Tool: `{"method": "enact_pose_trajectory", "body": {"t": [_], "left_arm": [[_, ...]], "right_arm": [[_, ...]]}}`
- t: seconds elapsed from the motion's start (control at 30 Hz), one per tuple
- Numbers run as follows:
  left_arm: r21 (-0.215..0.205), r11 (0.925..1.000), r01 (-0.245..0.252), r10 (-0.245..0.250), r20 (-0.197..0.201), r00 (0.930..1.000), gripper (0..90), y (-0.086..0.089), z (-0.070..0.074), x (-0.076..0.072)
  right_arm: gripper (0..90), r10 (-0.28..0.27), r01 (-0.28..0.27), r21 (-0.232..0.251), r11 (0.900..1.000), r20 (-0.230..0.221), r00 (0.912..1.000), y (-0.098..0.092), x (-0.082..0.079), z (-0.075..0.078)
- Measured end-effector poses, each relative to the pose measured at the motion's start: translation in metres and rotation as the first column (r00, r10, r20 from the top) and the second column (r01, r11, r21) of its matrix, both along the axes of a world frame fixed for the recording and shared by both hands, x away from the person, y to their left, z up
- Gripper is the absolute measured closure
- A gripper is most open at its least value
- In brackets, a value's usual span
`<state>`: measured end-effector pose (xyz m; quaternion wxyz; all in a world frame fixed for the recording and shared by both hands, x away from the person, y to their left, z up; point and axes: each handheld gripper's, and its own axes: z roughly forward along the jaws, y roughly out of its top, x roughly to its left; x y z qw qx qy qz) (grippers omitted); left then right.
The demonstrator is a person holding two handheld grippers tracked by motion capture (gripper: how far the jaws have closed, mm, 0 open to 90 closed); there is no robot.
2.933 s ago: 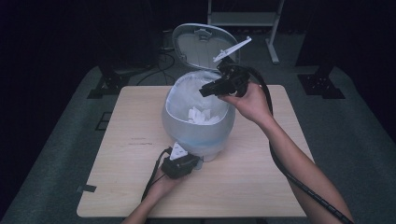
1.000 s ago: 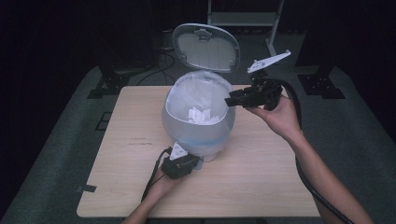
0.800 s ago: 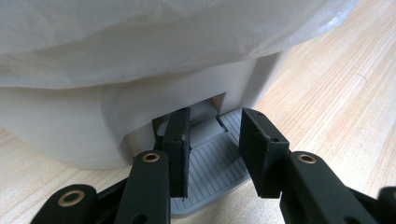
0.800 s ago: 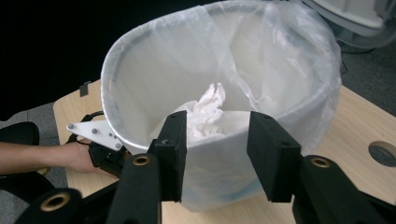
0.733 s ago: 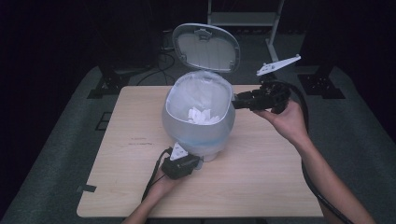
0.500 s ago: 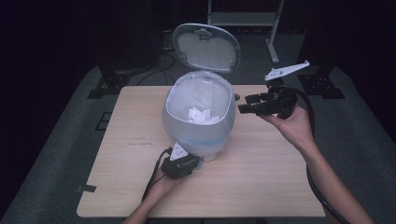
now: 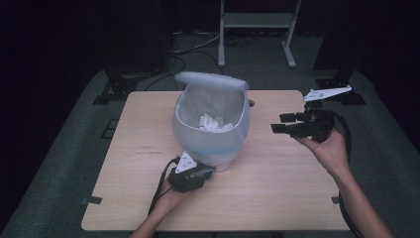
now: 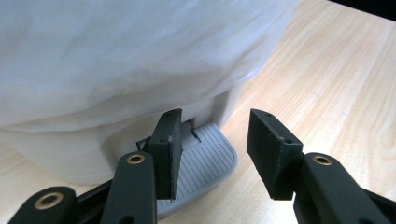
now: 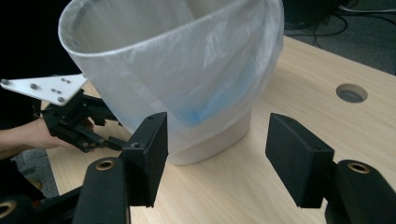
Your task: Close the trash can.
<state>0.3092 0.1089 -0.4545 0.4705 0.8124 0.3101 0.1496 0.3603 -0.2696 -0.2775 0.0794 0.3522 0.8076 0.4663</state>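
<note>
from the high view we see a pale grey pedal bin (image 7: 210, 126) standing near the middle of the wooden table (image 7: 124, 163), lined with a thin white bag and holding crumpled white paper (image 7: 214, 123). its lid (image 7: 212, 81) is tilted partway over the opening at the far side. we can read no brand or label on it; the faint marks on the table to its left are too small to make out. the left gripper (image 7: 207, 172) lies low at the bin's near base, held by the left hand (image 7: 171, 196). the right gripper (image 7: 286, 123) hangs above the table to the right of the bin, apart from it, in the right hand (image 7: 327, 148), its jaws parted and empty.

in the left gripper view we see the bag-draped body above a white base and a ribbed grey foot pedal (image 8: 205, 163). the left gripper (image 8: 215, 154) has its jaws spread, holding nothing, with the pedal just under them; whether the left jaw presses on it we cannot tell.

in the right gripper view the bin (image 9: 187, 74) stands on the table (image 9: 327, 88), blue showing through the bag low down. the right gripper (image 9: 217, 161) is wide apart with nothing between. the left gripper (image 9: 81, 123) sits at the bin's base.
</note>
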Motion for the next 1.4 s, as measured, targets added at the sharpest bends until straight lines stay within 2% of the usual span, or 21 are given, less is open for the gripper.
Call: {"method": "enact_pose_trajectory", "body": {"t": [0.1,0.23,0.4,0.7,0.83,1.13,1.4], "left_arm": [[-0.010,0.9999,0.013,-0.013,-0.011,0.9999,52.8,0.003,0.004,-0.003],[-0.010,0.9999,0.006,-0.006,-0.012,0.9999,51.4,0.008,0.008,-0.003],[0.005,0.9999,-0.010,0.010,0.007,0.9999,50.1,0.017,0.015,-0.004],[0.008,0.9989,-0.046,0.045,0.026,0.9986,49.3,0.036,0.026,-0.005],[0.018,0.9982,-0.057,0.057,0.026,0.9980,47.6,0.044,0.028,-0.006],[0.008,0.9949,-0.101,0.101,0.009,0.9949,44.8,0.069,0.028,-0.006],[-0.003,0.9889,-0.148,0.148,0.003,0.9889,38.3,0.086,0.027,-0.004]], "right_arm": [[37.8,-0.007,0.007,-0.001,1.000,-0.005,1.0000,-0.004,-0.003,-0.006],[37.8,-0.011,0.011,-0.005,1.000,-0.009,0.9999,-0.007,-0.007,-0.013],[37.7,-0.019,0.019,-0.014,1.000,-0.015,0.9997,-0.010,-0.010,-0.022],[36.9,-0.041,0.041,0.001,0.999,-0.026,0.9988,-0.021,-0.014,-0.035],[36.3,-0.049,0.049,0.001,0.999,-0.031,0.9983,-0.023,-0.015,-0.043],[33.8,-0.075,0.075,-0.004,0.997,-0.044,0.9962,-0.030,-0.020,-0.058],[33.1,-0.089,0.089,-0.002,0.996,-0.062,0.9941,-0.035,-0.020,-0.068]]}}
